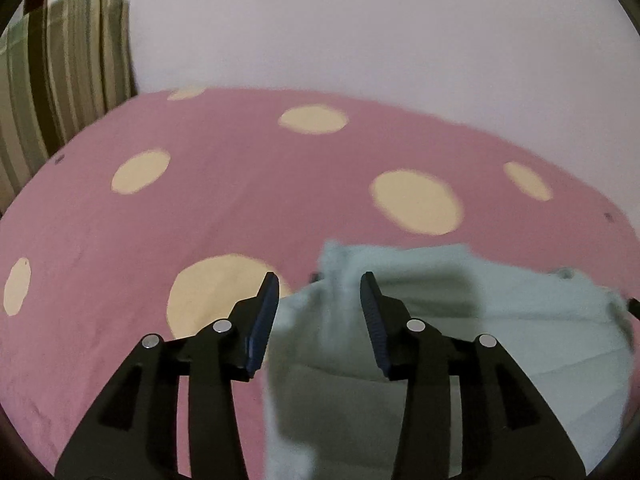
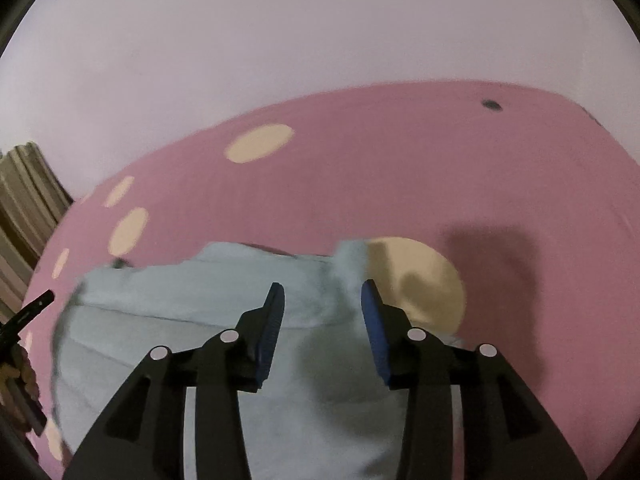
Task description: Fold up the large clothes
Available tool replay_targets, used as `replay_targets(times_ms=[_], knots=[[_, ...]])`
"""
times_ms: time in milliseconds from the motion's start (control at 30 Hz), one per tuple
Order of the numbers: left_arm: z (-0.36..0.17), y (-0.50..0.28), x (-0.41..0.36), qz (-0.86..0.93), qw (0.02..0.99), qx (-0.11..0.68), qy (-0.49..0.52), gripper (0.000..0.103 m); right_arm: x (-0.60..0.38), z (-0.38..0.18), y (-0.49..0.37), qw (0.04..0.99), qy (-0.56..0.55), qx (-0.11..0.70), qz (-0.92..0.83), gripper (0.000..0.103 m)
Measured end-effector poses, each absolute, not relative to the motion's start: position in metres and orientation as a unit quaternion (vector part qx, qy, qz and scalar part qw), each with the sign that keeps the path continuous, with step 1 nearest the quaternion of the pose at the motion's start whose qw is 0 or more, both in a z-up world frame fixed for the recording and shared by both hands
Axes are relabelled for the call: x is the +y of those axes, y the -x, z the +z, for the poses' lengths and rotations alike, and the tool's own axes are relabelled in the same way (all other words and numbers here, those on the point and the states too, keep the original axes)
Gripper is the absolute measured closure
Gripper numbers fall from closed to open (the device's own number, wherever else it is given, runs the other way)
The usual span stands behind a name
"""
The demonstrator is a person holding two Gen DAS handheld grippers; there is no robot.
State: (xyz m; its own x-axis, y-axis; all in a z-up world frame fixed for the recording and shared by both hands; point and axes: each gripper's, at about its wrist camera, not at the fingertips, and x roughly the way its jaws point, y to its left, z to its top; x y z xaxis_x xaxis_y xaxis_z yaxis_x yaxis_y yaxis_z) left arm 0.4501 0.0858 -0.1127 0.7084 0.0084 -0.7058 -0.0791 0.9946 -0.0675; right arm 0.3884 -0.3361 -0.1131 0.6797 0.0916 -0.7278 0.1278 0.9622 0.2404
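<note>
Pale blue-green cloth garment (image 1: 460, 320) lies on pink bedsheet with cream dots (image 1: 240, 200), long axis crosswise between both grippers, one raised corner toward the wall; left gripper (image 1: 319, 292) and right gripper (image 2: 322, 300) gape wide, empty.

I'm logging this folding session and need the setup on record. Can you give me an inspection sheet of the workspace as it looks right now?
Surface: pink sheet with cream dots, spread flat.
Job's things: light blue garment, lying partly folded on the sheet; a raised corner stands between each gripper's fingers.
Clutter: small dark speck on the sheet, too small to identify.
Grippers: left gripper open, right gripper open; neither clamps the cloth.
Cables: nothing seen.
Surroundings: plain pale wall behind; striped curtain at the left.
</note>
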Motion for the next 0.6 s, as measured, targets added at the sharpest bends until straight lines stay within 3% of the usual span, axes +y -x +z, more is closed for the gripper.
replay_targets(times_ms=[100,300,600], knots=[[-0.103,-0.440,0.047,-0.022,0.928,0.370,0.035,0.053,-0.304,-0.103,-0.386,0.911,-0.139,0.388,0.008,0.062],[-0.130,-0.448,-0.019,-0.054,0.923,0.381,-0.016,0.052,-0.248,-0.127,-0.409,0.902,-0.124,0.413,0.027,0.062],[-0.187,-0.467,-0.028,-0.034,0.912,0.408,-0.020,0.050,-0.230,-0.174,-0.424,0.902,-0.081,0.424,0.003,0.062]])
